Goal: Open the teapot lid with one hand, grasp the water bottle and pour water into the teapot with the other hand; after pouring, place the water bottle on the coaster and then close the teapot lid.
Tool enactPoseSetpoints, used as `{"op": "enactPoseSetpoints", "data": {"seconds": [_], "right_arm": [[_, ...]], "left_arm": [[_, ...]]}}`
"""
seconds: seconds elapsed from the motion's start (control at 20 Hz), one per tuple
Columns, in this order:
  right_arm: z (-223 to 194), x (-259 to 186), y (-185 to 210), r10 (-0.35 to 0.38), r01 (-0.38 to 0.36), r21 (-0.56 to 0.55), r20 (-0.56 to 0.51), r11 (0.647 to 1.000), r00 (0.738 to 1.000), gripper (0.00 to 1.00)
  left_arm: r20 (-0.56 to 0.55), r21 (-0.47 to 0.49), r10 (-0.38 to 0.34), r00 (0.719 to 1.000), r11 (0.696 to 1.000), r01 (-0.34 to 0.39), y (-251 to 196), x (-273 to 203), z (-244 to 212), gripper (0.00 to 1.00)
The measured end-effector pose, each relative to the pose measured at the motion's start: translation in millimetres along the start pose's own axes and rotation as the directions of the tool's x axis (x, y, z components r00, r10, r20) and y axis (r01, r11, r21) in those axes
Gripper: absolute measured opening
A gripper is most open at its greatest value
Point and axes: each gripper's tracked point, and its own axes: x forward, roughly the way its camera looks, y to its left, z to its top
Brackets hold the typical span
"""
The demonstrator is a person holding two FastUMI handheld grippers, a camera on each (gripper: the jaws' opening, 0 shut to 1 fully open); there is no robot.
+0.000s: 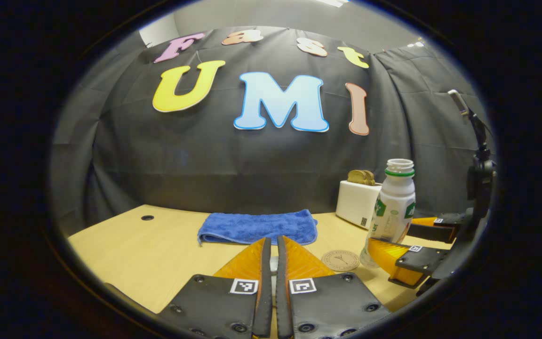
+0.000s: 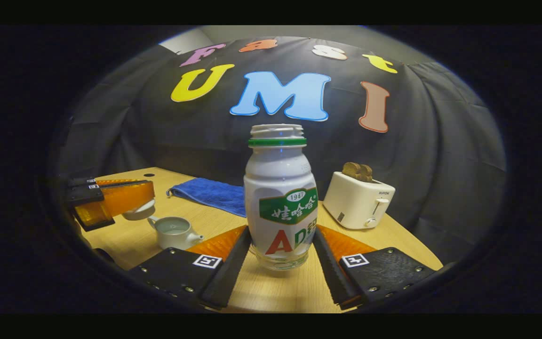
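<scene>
The uncapped white water bottle (image 2: 280, 197) with a green neck ring stands upright between my right gripper's (image 2: 281, 231) fingers, which press on its lower sides. In the left gripper view the bottle (image 1: 393, 207) sits just right of the round coaster (image 1: 340, 260), with the right gripper (image 1: 391, 233) around its base. Whether its base touches the table is unclear. The small white teapot (image 2: 174, 231) stands open at the left. Above it my left gripper (image 2: 148, 194) holds the white lid (image 2: 139, 211). In its own view the left gripper (image 1: 273, 240) is shut on a sliver of white lid (image 1: 273, 264).
A folded blue towel (image 1: 257, 227) lies at the back middle of the wooden table (image 1: 134, 249). A white toaster (image 2: 358, 200) with bread slices stands at the back right. A small round hole (image 1: 147, 217) marks the table's far left.
</scene>
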Motion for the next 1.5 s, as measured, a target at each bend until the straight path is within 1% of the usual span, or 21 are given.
{"op": "enactPoseSetpoints", "data": {"seconds": [0.05,0.1,0.25,0.65,0.7,0.75,0.8,0.85,0.9,0.95,1.05,1.1,1.25,1.3,1.45,1.5], "right_arm": [[2.0,-1.2,-5.6,-0.014,0.014,0.0,0.007,1.0,1.0,0.78],[2.9,-1.4,-5.9,-0.007,0.007,0.011,0.01,1.0,1.0,0.78],[1.6,-0.8,-7.1,-0.002,0.002,0.011,0.006,1.0,1.0,0.78],[-1.1,1.5,-13.3,-0.009,0.009,0.011,0.001,1.0,1.0,0.78],[-1.9,1.0,-12.8,-0.008,0.008,0.011,0.0,1.0,1.0,0.78],[-1.9,1.6,-12.9,-0.007,0.007,0.011,-0.002,1.0,1.0,0.78],[-2.3,2.0,-12.2,-0.006,0.006,0.011,-0.003,1.0,1.0,0.78],[-2.5,2.9,-12.3,-0.007,0.007,0.01,-0.003,1.0,1.0,0.78],[-2.9,2.3,-13.0,-0.007,0.007,0.009,-0.003,1.0,1.0,0.78],[-2.5,2.4,-13.3,-0.008,0.008,0.009,-0.004,1.0,1.0,0.78],[-3.1,2.1,-13.2,-0.005,0.005,0.01,-0.003,1.0,1.0,0.78],[-3.3,2.5,-12.9,-0.005,0.005,0.01,-0.004,1.0,1.0,0.78],[-4.9,3.8,-12.9,-0.002,0.002,0.009,-0.009,1.0,1.0,0.78],[-6.2,4.6,-12.8,-0.001,0.001,0.01,-0.011,1.0,1.0,0.78],[-8.0,6.3,-12.6,0.0,0.001,0.009,-0.018,1.0,1.0,0.78],[-9.8,6.7,-12.0,0.001,-0.001,0.01,-0.021,1.0,1.0,0.78]], "left_arm": [[-0.005,0.004,-0.001,1.0,1.0,0.001,-2.6,8.7,-5.2,0.1],[-0.025,0.004,-0.007,1.0,1.0,0.007,-6.5,19.4,-14.7,0.1],[-0.035,0.019,-0.006,0.999,1.0,0.007,-8.9,29.7,-21.7,0.1],[-0.06,0.026,-0.005,0.998,1.0,0.007,-12.4,42.8,-37.8,0.1],[-0.063,0.026,-0.005,0.998,1.0,0.006,-12.5,43.2,-39.4,0.14],[-0.064,0.027,-0.005,0.998,1.0,0.007,-13.0,44.5,-39.6,0.1],[-0.067,0.028,-0.005,0.998,1.0,0.006,-12.9,45.2,-41.6,0.14],[-0.066,0.031,-0.002,0.998,1.0,0.004,-12.4,44.5,-41.5,0.14],[-0.068,0.032,-0.001,0.998,0.999,0.004,-12.4,44.8,-42.7,0.1],[-0.071,0.032,-0.001,0.998,0.999,0.003,-12.1,46.3,-43.5,0.14],[-0.075,0.029,0.001,0.997,1.0,0.001,-11.1,46.5,-45.7,0.14],[-0.076,0.03,0.004,0.997,1.0,-0.002,-10.3,46.7,-46.7,0.1],[-0.08,0.025,0.001,0.997,1.0,0.001,-11.0,48.3,-49.0,0.1],[-0.081,0.022,0.0,0.997,1.0,0.002,-11.5,48.8,-50.5,0.16],[-0.081,0.02,0.0,0.997,1.0,0.002,-10.3,50.0,-50.6,0.21],[-0.083,0.016,-0.007,0.997,1.0,0.008,-12.1,49.8,-51.2,0.25]]}}
